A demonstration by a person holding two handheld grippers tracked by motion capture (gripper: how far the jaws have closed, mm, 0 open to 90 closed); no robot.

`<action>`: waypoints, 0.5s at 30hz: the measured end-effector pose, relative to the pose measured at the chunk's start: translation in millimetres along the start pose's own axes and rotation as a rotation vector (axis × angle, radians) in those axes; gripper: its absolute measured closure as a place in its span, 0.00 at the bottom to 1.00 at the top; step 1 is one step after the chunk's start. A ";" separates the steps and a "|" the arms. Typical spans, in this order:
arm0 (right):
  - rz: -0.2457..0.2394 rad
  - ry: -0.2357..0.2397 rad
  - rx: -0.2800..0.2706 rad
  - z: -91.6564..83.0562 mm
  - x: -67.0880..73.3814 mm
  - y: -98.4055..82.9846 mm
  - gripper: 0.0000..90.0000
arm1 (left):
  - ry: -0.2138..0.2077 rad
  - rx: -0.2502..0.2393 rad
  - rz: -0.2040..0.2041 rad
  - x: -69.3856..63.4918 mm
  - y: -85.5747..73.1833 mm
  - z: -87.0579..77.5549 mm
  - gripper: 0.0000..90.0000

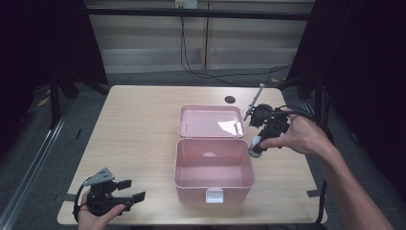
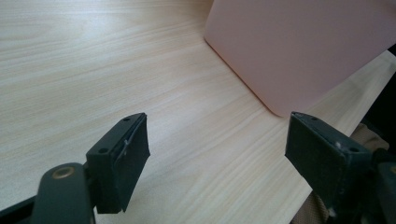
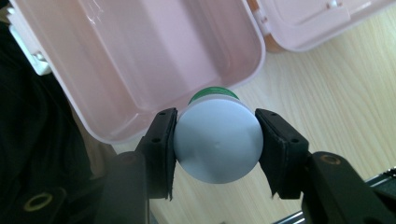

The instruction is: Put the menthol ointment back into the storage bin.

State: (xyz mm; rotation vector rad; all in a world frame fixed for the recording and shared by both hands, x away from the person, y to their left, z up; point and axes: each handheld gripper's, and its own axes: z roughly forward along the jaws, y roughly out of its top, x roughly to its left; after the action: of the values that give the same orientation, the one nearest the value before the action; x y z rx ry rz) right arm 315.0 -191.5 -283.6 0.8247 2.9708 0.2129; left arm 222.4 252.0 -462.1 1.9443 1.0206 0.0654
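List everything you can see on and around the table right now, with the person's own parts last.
box: one, pink, open and empty, near middle of the table, lid laid back flat behind it, white latch on the front.
bottle: one, white with a green cap, clamped in the right hand-held gripper just off the box's right rim.
table: one, light wood, with a dark round hole near the far edge.
cable: one, black, on the floor beyond the table.
left hand-held gripper: one, black, jaws open, near left corner of the table.
right hand-held gripper: one, black, shut on the bottle.
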 end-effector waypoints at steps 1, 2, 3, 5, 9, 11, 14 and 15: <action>-0.005 0.000 -0.001 0.3 1.2 1.7 0.57 | -0.001 -0.003 0.002 0.2 0.0 -0.2 0.23; -0.019 0.000 0.000 0.9 2.2 3.8 0.57 | -0.004 -0.002 0.003 0.6 0.0 -0.3 0.23; -0.019 0.000 0.000 0.9 2.2 3.8 0.57 | -0.004 -0.002 0.003 0.6 0.0 -0.3 0.23; -0.051 0.002 -0.001 3.7 3.4 10.4 0.57 | -0.003 -0.004 0.001 0.9 0.1 -0.4 0.23; -0.087 0.006 0.011 9.6 8.1 21.1 0.57 | -0.001 -0.009 -0.001 0.7 0.3 -0.8 0.23; -0.081 0.016 0.014 13.5 9.2 26.4 0.57 | -0.003 -0.012 -0.004 0.9 0.4 -1.9 0.23; -0.085 0.021 0.024 18.6 11.7 34.2 0.57 | -0.004 -0.016 -0.002 0.7 0.4 -2.9 0.23; -0.092 0.027 0.020 20.7 12.6 36.7 0.57 | -0.005 -0.016 -0.002 0.7 0.5 -2.8 0.23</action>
State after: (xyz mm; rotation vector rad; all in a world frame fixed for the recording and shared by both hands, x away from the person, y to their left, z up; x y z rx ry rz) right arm 324.7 -151.3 -298.8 0.6904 3.0319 0.1918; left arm 222.0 254.3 -460.4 1.9283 1.0155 0.0676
